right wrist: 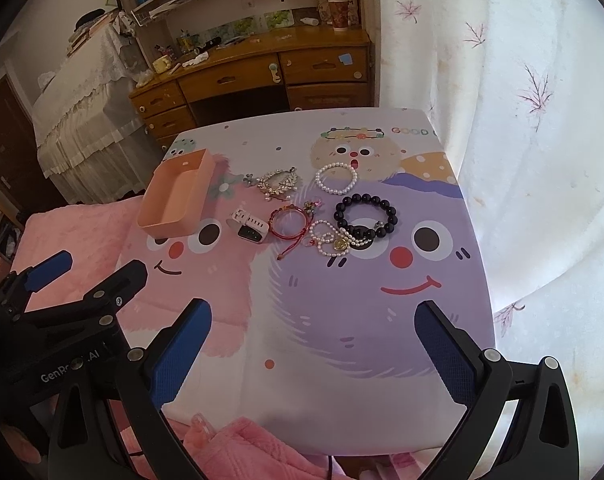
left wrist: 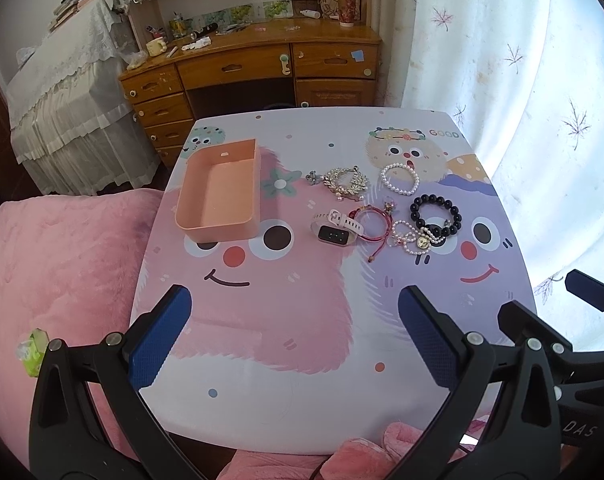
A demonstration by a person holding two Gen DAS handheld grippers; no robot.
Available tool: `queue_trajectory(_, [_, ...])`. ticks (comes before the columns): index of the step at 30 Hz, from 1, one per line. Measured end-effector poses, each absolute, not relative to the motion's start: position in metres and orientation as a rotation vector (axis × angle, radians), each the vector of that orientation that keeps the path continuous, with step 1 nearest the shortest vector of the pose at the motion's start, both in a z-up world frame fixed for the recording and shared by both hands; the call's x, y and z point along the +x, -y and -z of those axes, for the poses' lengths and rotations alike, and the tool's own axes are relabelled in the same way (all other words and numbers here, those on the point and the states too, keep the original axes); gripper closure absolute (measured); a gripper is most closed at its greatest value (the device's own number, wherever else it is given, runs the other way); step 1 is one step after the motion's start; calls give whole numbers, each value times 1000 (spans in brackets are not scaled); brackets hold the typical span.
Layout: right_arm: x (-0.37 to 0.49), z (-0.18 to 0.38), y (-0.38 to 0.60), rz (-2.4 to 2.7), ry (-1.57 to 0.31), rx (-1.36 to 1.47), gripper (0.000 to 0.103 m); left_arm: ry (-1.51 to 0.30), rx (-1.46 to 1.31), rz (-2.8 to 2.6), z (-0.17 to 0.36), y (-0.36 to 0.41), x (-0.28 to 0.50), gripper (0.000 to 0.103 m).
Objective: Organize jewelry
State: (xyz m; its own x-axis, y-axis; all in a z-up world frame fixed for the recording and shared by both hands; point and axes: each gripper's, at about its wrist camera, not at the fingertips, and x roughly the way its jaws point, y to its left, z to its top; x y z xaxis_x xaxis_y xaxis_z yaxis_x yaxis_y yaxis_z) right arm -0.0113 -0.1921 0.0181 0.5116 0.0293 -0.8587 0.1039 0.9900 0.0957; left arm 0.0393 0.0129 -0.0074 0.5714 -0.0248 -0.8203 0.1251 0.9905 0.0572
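An empty peach box (left wrist: 221, 194) (right wrist: 177, 200) sits on the cartoon-print table (left wrist: 302, 320) (right wrist: 322, 320) at the far left. To its right lie a gold leaf brooch (left wrist: 346, 183) (right wrist: 279, 182), a white pearl bracelet (left wrist: 399, 179) (right wrist: 336, 178), a black bead bracelet (left wrist: 436, 216) (right wrist: 366, 216), a pearl necklace with gold pendant (left wrist: 416, 240) (right wrist: 334, 242), a red cord bracelet (left wrist: 368, 224) (right wrist: 287, 222) and a white smartwatch (left wrist: 336, 228) (right wrist: 251, 226). My left gripper (left wrist: 293, 336) (right wrist: 85, 268) is open and empty over the near table. My right gripper (right wrist: 314, 352) (left wrist: 542, 300) is open and empty beside it.
A pink fluffy blanket (left wrist: 61, 260) (right wrist: 81, 220) covers the bed to the left of the table. A wooden desk (left wrist: 261, 68) (right wrist: 261, 68) stands beyond the far edge. A white curtain (left wrist: 522, 100) (right wrist: 522, 120) hangs close on the right.
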Motion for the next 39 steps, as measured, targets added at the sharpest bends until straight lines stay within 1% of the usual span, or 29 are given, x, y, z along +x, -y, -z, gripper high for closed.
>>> queue_trajectory(7, [-12,-12,177,64,-1052,141,0,-977,99,118,14,-27,41,0])
queue_trajectory(16, [-15,-9,143,107,-934,91,0,-1015,28,247,40,-58,52,0])
queue_trajectory(21, [-1,2,126,134,-925,55,0,-1046,19,335,62,-72,74,1])
queue_trajectory(26, [13,28,115,168,-919,-5,0,-1009,74,443,90,-66,99,1])
queue_trajectory(30, [25,67,117,165,-946,-50,0,-956,145,500,115,-47,116,1])
queue_trajectory(32, [31,88,120,168,-969,-65,0,-927,169,496,129,-35,126,6])
queue_trajectory(34, [38,110,124,175,-992,-82,0,-911,188,492,144,-23,136,14])
queue_trajectory(36, [45,131,130,182,-1010,-98,0,-898,205,473,159,-13,145,25])
queue_trajectory(37, [49,142,133,185,-1016,-100,0,-894,206,463,168,-9,149,26])
queue_trajectory(39, [59,161,143,181,-1032,-81,0,-899,201,421,187,-1,160,33])
